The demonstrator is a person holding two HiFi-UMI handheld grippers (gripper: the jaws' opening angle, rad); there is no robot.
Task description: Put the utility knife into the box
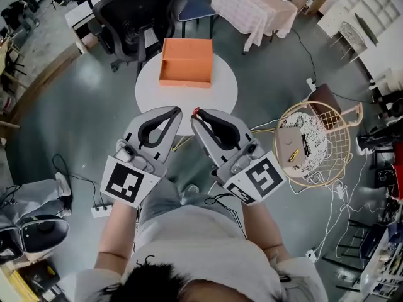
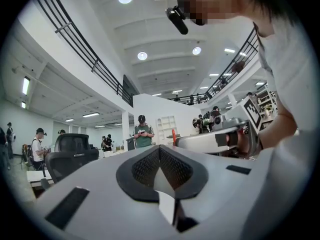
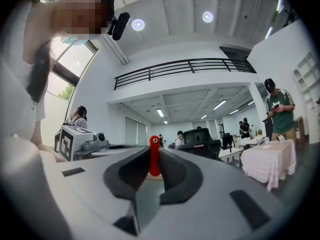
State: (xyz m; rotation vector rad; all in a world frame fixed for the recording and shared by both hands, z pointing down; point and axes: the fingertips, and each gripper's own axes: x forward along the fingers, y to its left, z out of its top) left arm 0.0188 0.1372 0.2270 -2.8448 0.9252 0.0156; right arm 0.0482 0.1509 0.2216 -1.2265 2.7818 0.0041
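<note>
Well, slim red utility knife (image 3: 154, 157), upright

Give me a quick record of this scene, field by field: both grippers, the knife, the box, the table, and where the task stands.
left gripper: shut, nothing between its jaws
right gripper: shut on the utility knife
utility knife: red, clamped between the jaws, its end poking past the tips
box: orange, open, nothing visible inside
table: round, white, box on its far part
task state: knife not yet in the box
</note>
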